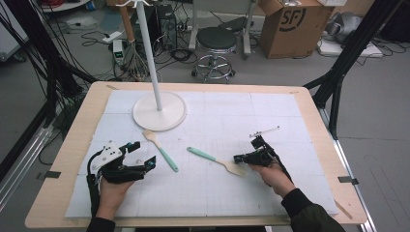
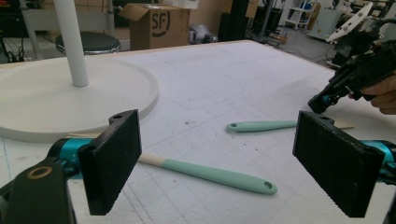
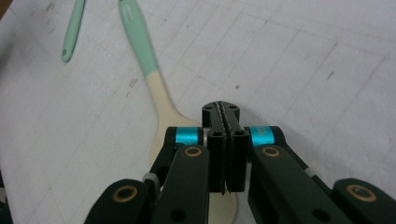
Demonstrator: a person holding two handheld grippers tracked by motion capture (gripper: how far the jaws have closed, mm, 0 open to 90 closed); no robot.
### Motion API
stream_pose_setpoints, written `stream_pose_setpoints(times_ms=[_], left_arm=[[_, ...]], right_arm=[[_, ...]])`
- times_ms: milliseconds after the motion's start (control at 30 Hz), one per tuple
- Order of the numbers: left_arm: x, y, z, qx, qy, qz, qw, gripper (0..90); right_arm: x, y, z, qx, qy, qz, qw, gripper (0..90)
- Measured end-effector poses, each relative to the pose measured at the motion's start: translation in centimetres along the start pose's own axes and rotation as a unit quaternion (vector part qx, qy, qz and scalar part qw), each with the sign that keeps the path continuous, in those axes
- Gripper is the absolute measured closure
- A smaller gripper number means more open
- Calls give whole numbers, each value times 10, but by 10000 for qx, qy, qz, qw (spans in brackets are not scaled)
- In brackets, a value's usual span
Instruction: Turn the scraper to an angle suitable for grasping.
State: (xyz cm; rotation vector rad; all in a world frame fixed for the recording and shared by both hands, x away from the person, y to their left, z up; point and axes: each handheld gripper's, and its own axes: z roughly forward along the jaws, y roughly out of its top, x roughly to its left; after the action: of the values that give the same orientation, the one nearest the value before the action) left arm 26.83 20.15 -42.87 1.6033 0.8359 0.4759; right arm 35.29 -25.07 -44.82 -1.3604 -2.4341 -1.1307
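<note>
A: Spoons? 
B: Two, mint handles — one near the stand, one mid-mat.
A: Grippers? 
B: Left gripper — jaws wide, empty. Right gripper — jaws pressed together, empty, above the second spoon's bowl.

left gripper: black, cyan collars, brass screws, grey three-cornered plate at 10 o'clock | right gripper: black, same fittings | sleeves: dark
</note>
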Motion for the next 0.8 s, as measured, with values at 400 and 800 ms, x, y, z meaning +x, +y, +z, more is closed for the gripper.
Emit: stream_pose_setpoints(times_ms=[400, 800], left_arm=[[0, 0, 0, 20, 2, 18, 10000, 161], [0, 0, 0, -1, -15, 10, 10000, 161]], right_arm=[[5, -7, -1, 136, 262, 31, 9996, 900], [13, -7, 0, -8, 629, -83, 9980, 898]])
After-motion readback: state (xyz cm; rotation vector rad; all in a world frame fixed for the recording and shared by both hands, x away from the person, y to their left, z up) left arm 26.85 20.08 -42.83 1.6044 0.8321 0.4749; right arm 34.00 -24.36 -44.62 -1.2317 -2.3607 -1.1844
